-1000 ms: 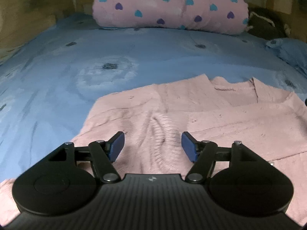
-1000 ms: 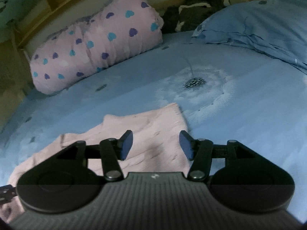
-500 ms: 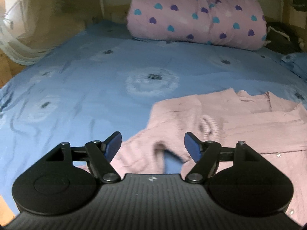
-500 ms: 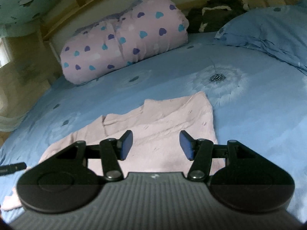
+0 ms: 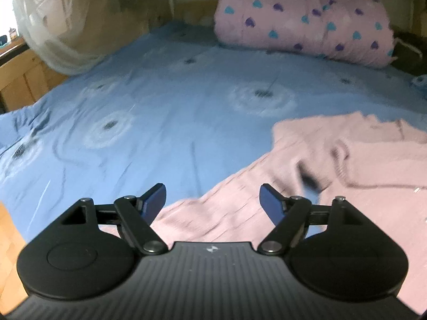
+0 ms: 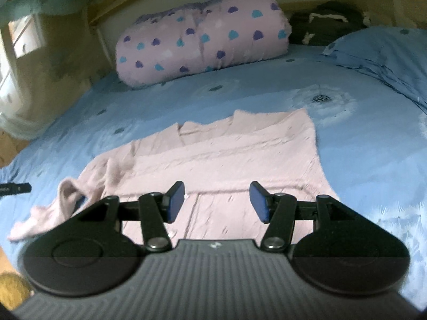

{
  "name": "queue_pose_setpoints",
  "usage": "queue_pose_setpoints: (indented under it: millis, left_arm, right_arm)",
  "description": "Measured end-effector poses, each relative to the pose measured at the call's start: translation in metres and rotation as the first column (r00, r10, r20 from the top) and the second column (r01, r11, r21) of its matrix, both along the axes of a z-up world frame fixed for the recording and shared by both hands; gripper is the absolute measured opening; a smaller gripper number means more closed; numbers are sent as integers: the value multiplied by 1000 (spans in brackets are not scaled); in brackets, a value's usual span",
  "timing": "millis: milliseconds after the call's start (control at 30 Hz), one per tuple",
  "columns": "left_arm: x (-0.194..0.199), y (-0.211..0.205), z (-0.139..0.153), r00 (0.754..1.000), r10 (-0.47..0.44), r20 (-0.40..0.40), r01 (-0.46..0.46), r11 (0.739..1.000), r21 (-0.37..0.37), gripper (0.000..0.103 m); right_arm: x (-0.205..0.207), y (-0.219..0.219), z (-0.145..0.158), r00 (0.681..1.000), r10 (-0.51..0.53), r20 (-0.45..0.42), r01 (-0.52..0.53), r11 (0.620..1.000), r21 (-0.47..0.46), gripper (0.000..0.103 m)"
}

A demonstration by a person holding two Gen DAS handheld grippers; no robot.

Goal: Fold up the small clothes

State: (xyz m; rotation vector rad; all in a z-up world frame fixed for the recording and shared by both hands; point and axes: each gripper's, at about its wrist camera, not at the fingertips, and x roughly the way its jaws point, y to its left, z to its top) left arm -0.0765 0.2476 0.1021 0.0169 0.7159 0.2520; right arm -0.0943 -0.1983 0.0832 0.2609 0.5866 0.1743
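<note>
Both grippers (image 5: 213, 199) (image 6: 217, 202) gape above the flat, rumple-sleeved pink sweater (image 6: 226, 154).

My bed (image 5: 165, 112) is covered with a blue sheet (image 6: 360, 160) printed with pale dandelion heads. At its far edge lies a rolled pink quilt (image 5: 304, 18) dotted with purple and teal hearts, and I see it again from my right side (image 6: 202, 37). In the bed's far right corner sits a blue pillow (image 6: 384, 50), with a dark bundle (image 6: 325, 21) just behind it, between the pillow and the quilt. Off the bed's left edge I see a wooden cabinet (image 5: 24, 82) and gathered white netting (image 5: 56, 45). A small dark object (image 6: 16, 188) lies near the left edge.
</note>
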Motion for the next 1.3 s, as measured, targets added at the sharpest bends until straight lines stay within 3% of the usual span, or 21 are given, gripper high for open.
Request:
queue_pose_setpoints:
  millis: [333, 600, 800, 900, 1000, 1100, 1300]
  left_arm:
    - [-13, 35, -42, 995, 0, -104, 0, 1000, 1, 83]
    - [-11, 32, -59, 985, -102, -139, 102, 995, -8, 86]
    - [-12, 31, -58, 970, -196, -142, 184, 978, -98, 89]
    - [-13, 24, -63, 958, -234, -166, 225, 972, -75, 91]
    - [-10, 18, -73, 961, -210, -179, 216, 976, 14, 98]
    - [-5, 21, -79, 975, -166, -148, 177, 983, 58, 100]
    - [5, 33, -86, 992, -93, -88, 97, 994, 48, 98]
  right_arm:
    - [-21, 18, -27, 996, 30, -87, -36, 997, -64, 56]
    - [-24, 25, -48, 989, 7, -150, -20, 996, -84, 56]
    - [-24, 33, -54, 987, 14, -159, -31, 994, -107, 57]
    - [-24, 33, -55, 987, 16, -158, -35, 993, -114, 58]
    - [-24, 32, -56, 987, 14, -158, -31, 994, -108, 58]
    - [-24, 32, -57, 988, 13, -156, -30, 994, -108, 58]
    - [-25, 32, -58, 989, 15, -148, -32, 993, -112, 58]
